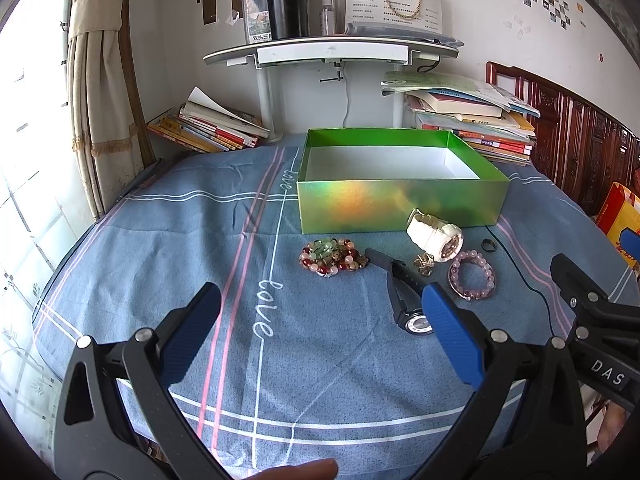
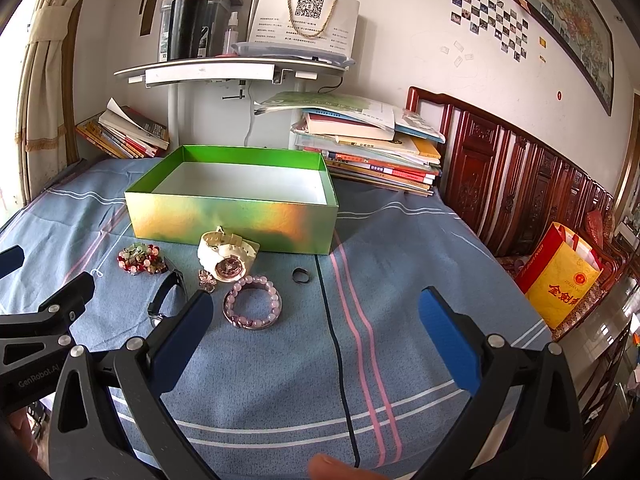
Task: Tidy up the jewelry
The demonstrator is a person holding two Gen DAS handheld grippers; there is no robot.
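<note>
An open green box (image 1: 400, 208) (image 2: 236, 220) with a white inside stands on the blue bedsheet. In front of it lie a white watch (image 1: 434, 236) (image 2: 226, 256), a black watch (image 1: 404, 292) (image 2: 166, 296), a pink bead bracelet (image 1: 472, 276) (image 2: 252, 304), a mixed bead bracelet (image 1: 332, 258) (image 2: 140, 260), a small gold trinket (image 1: 424, 262) (image 2: 207, 280) and a black ring (image 1: 489, 245) (image 2: 301, 276). My left gripper (image 1: 320, 336) is open and empty, short of the jewelry. My right gripper (image 2: 316, 332) is open and empty, right of the pink bracelet.
Stacks of books (image 1: 216, 128) (image 2: 376, 148) lie behind the box at left and right. A white shelf (image 1: 332, 52) holds a black flask. A carved wooden headboard (image 2: 520, 196) runs along the right. A yellow-red bag (image 2: 560, 280) stands beside the bed.
</note>
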